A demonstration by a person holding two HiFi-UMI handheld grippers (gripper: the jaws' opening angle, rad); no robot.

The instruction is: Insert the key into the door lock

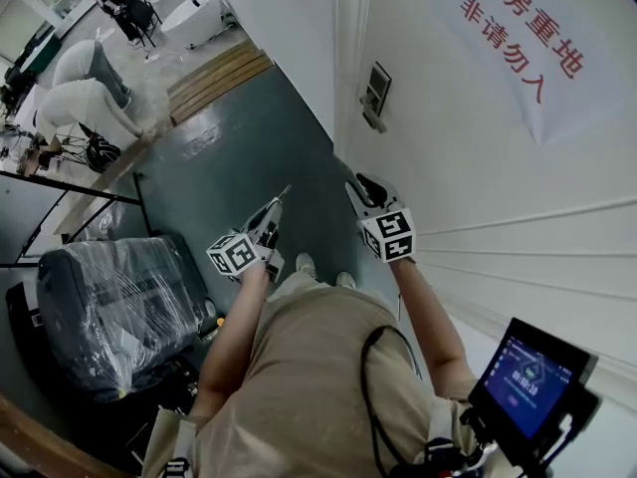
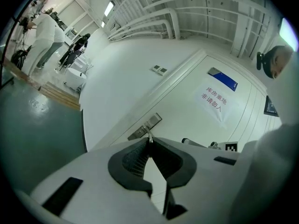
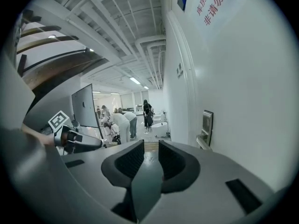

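Left tongs (image 1: 271,213) are pressed together on the key (image 1: 282,198). Its thin metal blade sticks out past the tips, along the line the tongs point. Right tongs (image 1: 364,189) stand a little apart with nothing between them; through the gap I see only floor and the far room.

From the left gripper view the key (image 2: 149,136) points almost straight at the door lock (image 2: 145,126), with the blade's tip showing just under the lock plate. The two are well apart, with open air between them. In the head view the door lock (image 1: 375,93) sits ahead of both tongs, on the white door (image 1: 468,167), and to the right of the key's line. The right tongs are the nearer of the two to the door, and the lock (image 3: 206,125) lies to the right of their aim. As I judge it, the left hand has to carry the blade forward and rightward, keeping its length square to the plate; where the keyhole sits I cannot make out.

No container is in play here. Farther up the door hangs a sign (image 1: 528,38) with red characters.
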